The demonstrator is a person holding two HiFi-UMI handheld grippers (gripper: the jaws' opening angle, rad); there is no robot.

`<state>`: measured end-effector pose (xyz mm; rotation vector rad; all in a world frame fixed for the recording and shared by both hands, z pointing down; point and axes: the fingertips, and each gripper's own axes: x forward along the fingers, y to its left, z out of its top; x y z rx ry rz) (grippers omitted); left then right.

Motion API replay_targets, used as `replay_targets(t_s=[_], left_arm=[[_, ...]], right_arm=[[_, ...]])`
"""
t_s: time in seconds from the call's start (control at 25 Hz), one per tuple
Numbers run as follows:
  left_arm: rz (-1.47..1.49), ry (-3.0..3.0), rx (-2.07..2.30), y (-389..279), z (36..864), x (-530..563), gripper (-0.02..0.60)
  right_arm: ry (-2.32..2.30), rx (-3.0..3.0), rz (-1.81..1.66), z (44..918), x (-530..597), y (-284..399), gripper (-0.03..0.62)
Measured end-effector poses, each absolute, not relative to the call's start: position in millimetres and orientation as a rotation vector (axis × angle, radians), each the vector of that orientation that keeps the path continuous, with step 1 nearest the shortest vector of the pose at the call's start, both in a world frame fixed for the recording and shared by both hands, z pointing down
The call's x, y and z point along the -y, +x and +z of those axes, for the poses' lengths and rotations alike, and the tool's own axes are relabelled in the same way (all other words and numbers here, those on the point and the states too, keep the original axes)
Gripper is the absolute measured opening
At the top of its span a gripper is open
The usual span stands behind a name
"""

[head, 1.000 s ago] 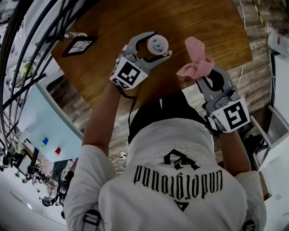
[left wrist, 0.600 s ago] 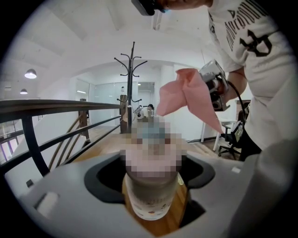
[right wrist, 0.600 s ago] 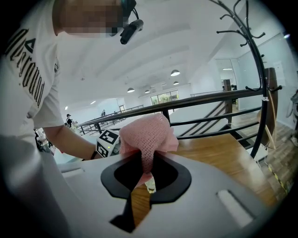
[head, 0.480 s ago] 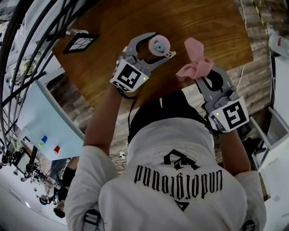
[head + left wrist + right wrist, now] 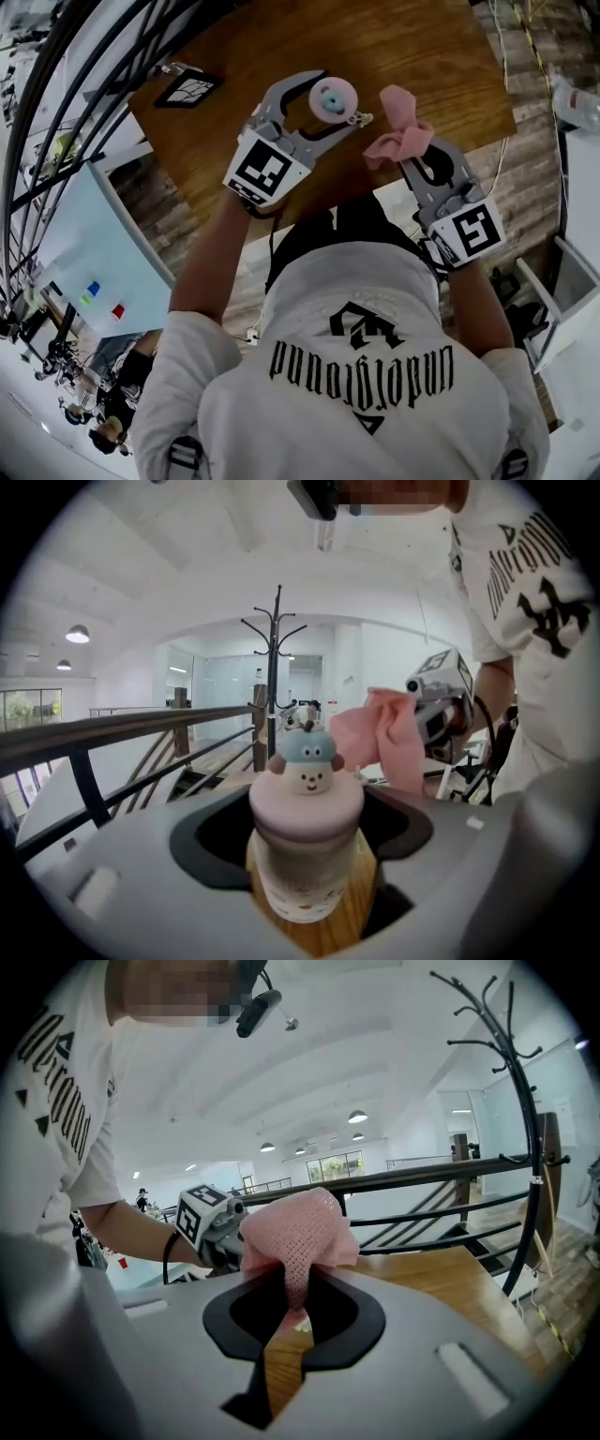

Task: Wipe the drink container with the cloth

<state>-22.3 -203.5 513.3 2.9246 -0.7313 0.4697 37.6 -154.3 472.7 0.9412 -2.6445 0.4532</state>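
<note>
Left hand-held gripper (image 5: 338, 98) is clamped on the bottle (image 5: 306, 855), jaws wide around its body. The bottle is upright, with the pink lid and character cap (image 5: 306, 761) sitting above the jaws. The desk (image 5: 422, 56) is under the bottle, and it looks held clear of the top, not resting on it.

Right of the bottle, the right hand-held gripper (image 5: 409, 155) is closed on the pink cloth (image 5: 298, 1222). It pinches one fold and the rest is bunched above the jaws. The cloth is near the bottle, not touching, so wiping hasn't started yet by my read.

Risks:
- The body is round and smooth, so a sideways push from the cloth could rotate the bottle or squeeze it out of the jaws, and it drops to the desk.
- The cloth is held by a thin fold only, so drag on the bottle could pull it free.
- The mesh could snag on the cap figure.

Versus a second ago: the left gripper and bottle have come up toward the head camera, same grip. The right gripper has barely moved, cloth still pinched. The gap between cloth and bottle is about the same.
</note>
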Motion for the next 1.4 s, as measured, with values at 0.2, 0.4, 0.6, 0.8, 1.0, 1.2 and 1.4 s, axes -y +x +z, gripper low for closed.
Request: replay_targets(t_s=[0.2, 0.4, 0.6, 0.8, 1.0, 1.2, 1.4], left_arm=[[0.421, 2.928, 0.722, -32, 443, 189, 0.385], [0.405, 2.941, 0.742, -40, 375, 172, 0.383], [0.383, 2.896, 0.783, -50, 332, 157, 0.383], [0.396, 2.888, 0.843, -61, 295, 134, 0.383], [0.376, 2.924, 0.770, -71, 259, 106, 0.383], [0.416, 2.982, 0.704, -76, 236, 81, 0.383], [0.398, 2.992, 0.638, -75, 220, 55, 0.383]], right_arm=[[0.975, 2.694, 0.363, 442, 145, 32, 0.037], [0.994, 2.765, 0.250, 401, 130, 32, 0.037], [1.007, 2.809, 0.182, 374, 104, 34, 0.037], [0.999, 2.855, 0.094, 344, 68, 17, 0.037], [0.974, 2.916, -0.085, 292, 54, 2, 0.037], [0.892, 2.956, -0.262, 231, 57, 4, 0.037], [0.653, 2.969, -0.318, 201, 49, -24, 0.037]])
